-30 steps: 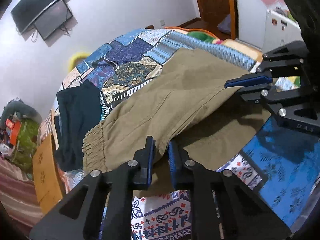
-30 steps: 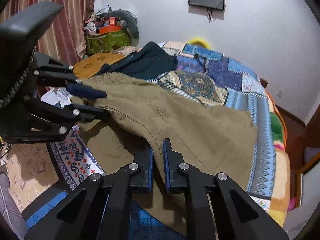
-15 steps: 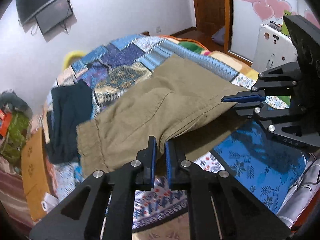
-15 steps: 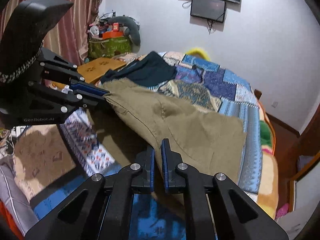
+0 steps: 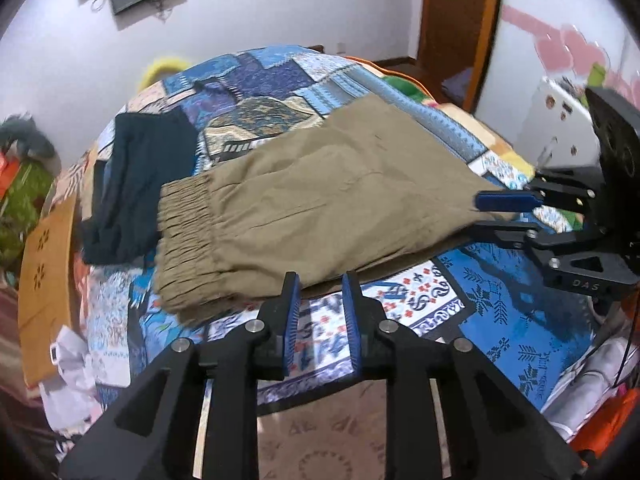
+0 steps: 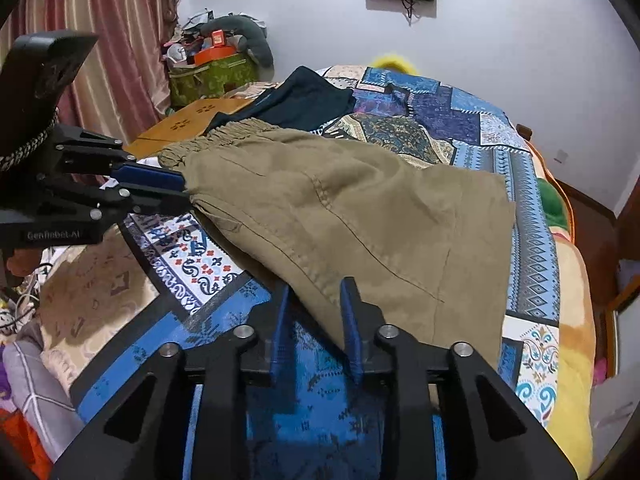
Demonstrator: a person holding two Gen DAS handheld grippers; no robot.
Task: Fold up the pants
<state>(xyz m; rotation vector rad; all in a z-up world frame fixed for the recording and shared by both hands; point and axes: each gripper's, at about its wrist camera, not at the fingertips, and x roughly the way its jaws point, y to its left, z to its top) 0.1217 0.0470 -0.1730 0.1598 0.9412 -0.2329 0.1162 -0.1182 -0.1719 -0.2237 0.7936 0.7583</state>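
Observation:
Olive-khaki pants (image 5: 320,200) lie folded flat on the patchwork bed, elastic waistband (image 5: 184,236) at the left; they also show in the right wrist view (image 6: 360,208). My left gripper (image 5: 320,284) is open and empty, its fingertips just at the pants' near edge. My right gripper (image 6: 314,292) is open too, with the pants' near edge lying between or just over its tips. Each gripper shows in the other's view: the right gripper (image 5: 500,214) at the pants' right end, the left gripper (image 6: 160,188) at the waistband end.
A dark navy garment (image 5: 136,176) lies on the bed beyond the waistband. The patchwork bedspread (image 5: 500,320) covers the bed. A wooden board (image 5: 44,264) sits at the bed's left side. A cluttered green bag (image 6: 208,76) and curtain (image 6: 100,40) stand behind.
Both grippers held the pants' edge lifted earlier. Now both have opened, the pants have dropped flat onto the bed, and both grippers have drawn back slightly.

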